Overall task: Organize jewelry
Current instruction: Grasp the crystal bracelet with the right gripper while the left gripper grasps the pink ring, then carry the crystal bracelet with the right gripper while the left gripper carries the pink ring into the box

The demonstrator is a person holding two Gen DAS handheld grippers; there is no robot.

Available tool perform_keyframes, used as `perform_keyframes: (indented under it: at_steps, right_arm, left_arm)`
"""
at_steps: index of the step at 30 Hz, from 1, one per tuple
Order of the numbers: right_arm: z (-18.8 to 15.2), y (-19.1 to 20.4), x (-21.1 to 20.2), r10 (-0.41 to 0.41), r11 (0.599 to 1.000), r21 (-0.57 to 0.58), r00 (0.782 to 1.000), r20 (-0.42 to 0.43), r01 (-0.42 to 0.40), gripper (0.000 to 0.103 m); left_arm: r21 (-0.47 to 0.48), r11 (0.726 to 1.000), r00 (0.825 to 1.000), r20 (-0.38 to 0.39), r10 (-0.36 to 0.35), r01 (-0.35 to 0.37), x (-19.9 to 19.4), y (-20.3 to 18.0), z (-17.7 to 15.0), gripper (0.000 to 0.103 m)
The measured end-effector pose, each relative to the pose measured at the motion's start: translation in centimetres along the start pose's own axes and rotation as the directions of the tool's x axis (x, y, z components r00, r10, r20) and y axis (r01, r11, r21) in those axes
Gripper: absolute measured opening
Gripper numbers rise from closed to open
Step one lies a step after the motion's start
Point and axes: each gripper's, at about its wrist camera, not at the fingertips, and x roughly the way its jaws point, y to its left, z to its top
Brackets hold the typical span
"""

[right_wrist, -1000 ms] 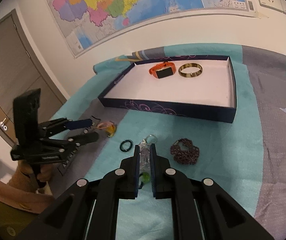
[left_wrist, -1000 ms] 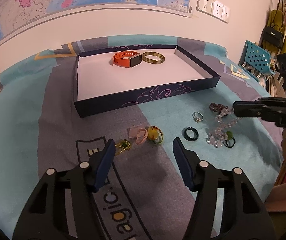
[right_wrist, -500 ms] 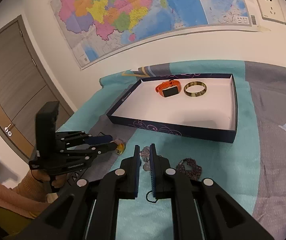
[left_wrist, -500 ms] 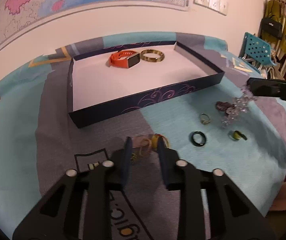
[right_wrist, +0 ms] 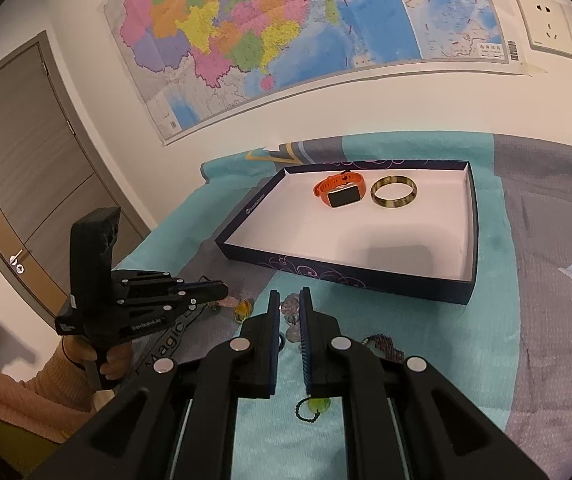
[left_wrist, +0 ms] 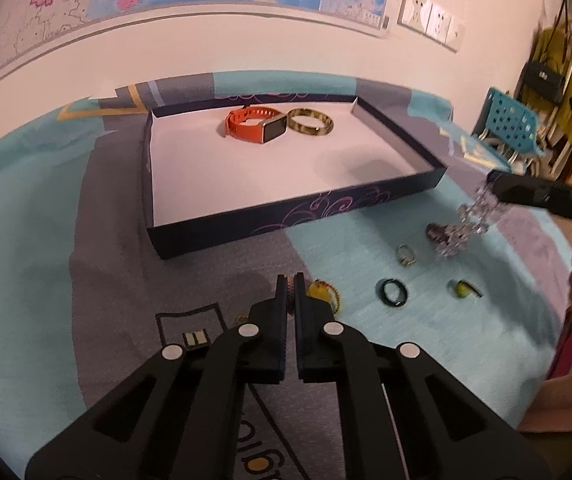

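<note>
Clear crystal beads (left_wrist: 468, 226) dangle pinched in the right tool (right_wrist: 288, 312); the left tool (left_wrist: 290, 286) is pressed together on a pink piece (right_wrist: 228, 301), near the box (left_wrist: 286, 222).

- Everything sits on a bed with a teal and grey printed cover (left_wrist: 66, 248), pushed up against the wall.
- A shallow dark blue tray (left_wrist: 286, 222) lies flat on it near the wall.
- Loose on the cover in front of the tray: a black ring (left_wrist: 395, 293), a small metal ring (left_wrist: 406, 255), a green bead on a cord (left_wrist: 464, 289), a dark beaded bracelet (right_wrist: 386, 346).
- A yellow charm (left_wrist: 318, 292) lies left of the black ring.
</note>
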Motion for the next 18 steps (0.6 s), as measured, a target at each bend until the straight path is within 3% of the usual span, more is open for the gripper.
perform_keyframes:
  at_steps: [11, 18]
  right_arm:
    - [0.1, -0.2, 0.0, 0.004, 1.0, 0.002, 1.0, 0.006, -0.004, 0.008]
    - [0.5, -0.2, -0.1, 0.007, 1.0, -0.002, 1.0, 0.014, -0.007, 0.008]
  left_arm:
    - [-0.085, 0.993, 0.996, 0.034, -0.078, 0.081, -1.4, 2.0, 1.3, 0.004]
    - [-0.092, 0.992, 0.995, 0.055, -0.086, 0.091, -2.1, 1.9, 1.9, 0.004]
